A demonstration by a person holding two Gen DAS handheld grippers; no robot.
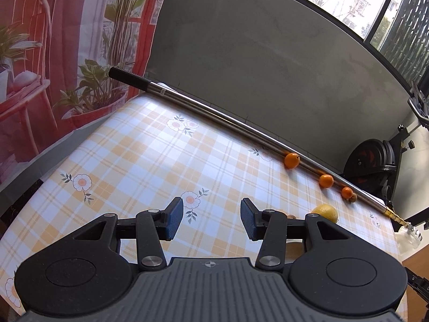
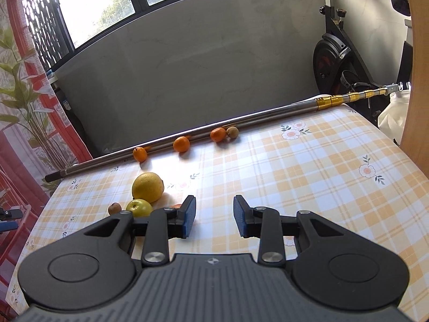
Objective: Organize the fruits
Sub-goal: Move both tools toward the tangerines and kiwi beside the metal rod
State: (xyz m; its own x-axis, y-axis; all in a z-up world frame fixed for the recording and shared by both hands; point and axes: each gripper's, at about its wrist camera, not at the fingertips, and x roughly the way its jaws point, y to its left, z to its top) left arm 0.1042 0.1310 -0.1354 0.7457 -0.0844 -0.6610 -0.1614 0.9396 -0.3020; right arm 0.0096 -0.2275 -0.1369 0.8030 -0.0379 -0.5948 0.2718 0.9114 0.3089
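Okay, left wrist view first. The left tool point(image 1: 211, 220) is released: jaws apart, nothing between the pads, only checked bench point(image 1: 134, 161) cloth showing in the gap. All the fruit is to its right. The lemon point(image 1: 325, 212) sits just past the right finger, partly hidden by the linkage. Far right, three fruits line up against the metal pole point(image 1: 214, 112) along the far edge of the bench: left orange point(image 1: 292, 160), middle orange point(image 1: 326, 181) and right orange point(image 1: 347, 192). A small brown fruit point(image 1: 354, 197) touches the right orange. All are well apart from the tool.

Next, the right wrist view. The right tool point(image 2: 214, 218) is also released, with a narrower gap than the left one and nothing in it. The fruit here is left of the tool and beyond it. A green apple point(image 2: 139, 207) sits just beside the left finger linkage, with the lemon point(image 2: 148, 186) touching it on the far side. A second brown fruit point(image 2: 114, 208) lies left of the apple. Something orange pokes out behind the left finger; can't tell what it is. Left orange point(image 2: 140, 154), middle orange point(image 2: 181, 144), right orange point(image 2: 218, 134) and the small brown fruit point(image 2: 232, 132) sit far off along the pole point(image 2: 268, 114).
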